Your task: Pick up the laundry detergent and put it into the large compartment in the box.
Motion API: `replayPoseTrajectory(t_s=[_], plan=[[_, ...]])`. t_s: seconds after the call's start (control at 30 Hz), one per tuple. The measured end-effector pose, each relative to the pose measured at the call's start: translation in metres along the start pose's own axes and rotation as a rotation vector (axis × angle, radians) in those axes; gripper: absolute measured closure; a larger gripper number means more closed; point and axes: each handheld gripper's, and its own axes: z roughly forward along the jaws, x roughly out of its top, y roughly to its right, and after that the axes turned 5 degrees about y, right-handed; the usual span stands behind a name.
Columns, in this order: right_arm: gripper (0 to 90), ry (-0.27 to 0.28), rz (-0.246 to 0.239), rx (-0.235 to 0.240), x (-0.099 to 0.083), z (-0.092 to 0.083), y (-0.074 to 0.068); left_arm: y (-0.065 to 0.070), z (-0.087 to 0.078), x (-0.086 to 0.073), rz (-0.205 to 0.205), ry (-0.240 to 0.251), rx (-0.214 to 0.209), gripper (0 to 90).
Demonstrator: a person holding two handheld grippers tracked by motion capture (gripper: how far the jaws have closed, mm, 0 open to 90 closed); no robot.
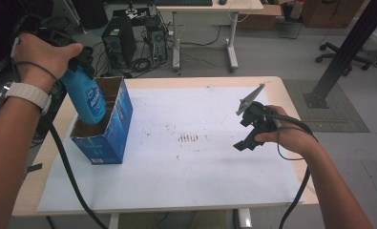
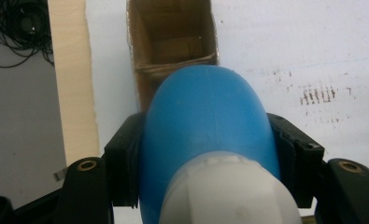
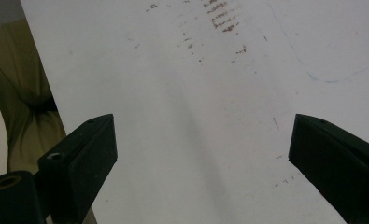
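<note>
My left gripper [image 1: 78, 64] is shut on a blue bottle [image 1: 87, 98] with a white cap end, held bottom-down over a blue cardboard box [image 1: 110, 131] with an open top and inner dividers. In the left gripper view the bottle [image 2: 205, 121] sits squeezed between both black pads [image 2: 124, 158], and the box's brown compartments [image 2: 173, 42] lie just beyond it. The bottle's base hangs at the box's opening. My right gripper [image 1: 247, 136] rests low over the white sheet at the right, jaws wide apart with nothing between them [image 3: 201, 158].
A white sheet [image 1: 186, 162] with brown smudges [image 1: 188, 138] covers most of the wooden table [image 1: 281, 90]. Cables trail from both grippers off the near edge. Beyond the table stand a computer tower [image 1: 117, 40], a desk and an office chair.
</note>
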Motion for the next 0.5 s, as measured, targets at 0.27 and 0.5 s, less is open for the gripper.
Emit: replayPoseTrajectory(t_s=[0.27,0.5], plan=[[8.2,-0.003,0.005,0.000,0.003,0.000,0.001,-0.005,0.015,-0.002,-0.002,0.010,-0.003,37.4],[8.2,-0.007,0.014,-0.004,0.000,0.001,0.001,-0.008,0.030,-0.004,0.006,0.000,-0.004,37.4]])
